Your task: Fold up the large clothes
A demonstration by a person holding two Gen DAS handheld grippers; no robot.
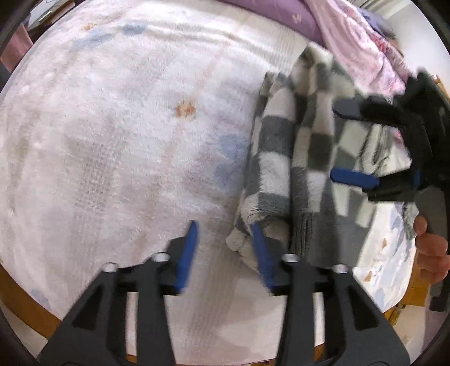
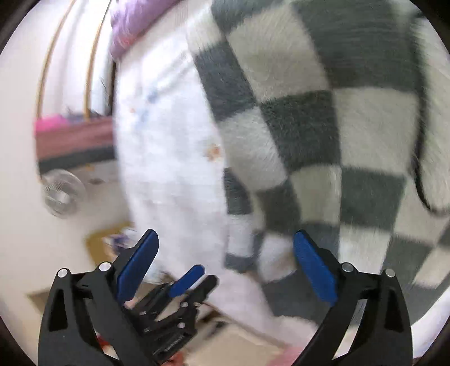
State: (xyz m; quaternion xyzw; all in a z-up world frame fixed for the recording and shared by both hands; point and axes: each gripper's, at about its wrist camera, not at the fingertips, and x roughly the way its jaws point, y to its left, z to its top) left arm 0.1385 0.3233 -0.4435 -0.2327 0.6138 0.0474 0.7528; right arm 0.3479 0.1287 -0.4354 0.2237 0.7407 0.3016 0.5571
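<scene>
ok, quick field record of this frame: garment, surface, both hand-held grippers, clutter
garment: grey-and-white checked fleece, bunched in folds, on the bed's right side
surface: white fluffy blanket with faint prints
left hand-held gripper: open, one pad at the fleece edge, nothing gripped
right hand-held gripper: open wide, empty, near the fleece
clutter: pink cloth, purple bedding behind

A pale fleece-covered bed (image 1: 112,140) on a wooden frame (image 1: 25,304) (purple bedding (image 1: 270,14) heaped behind), white walls (image 2: 17,140).
</scene>
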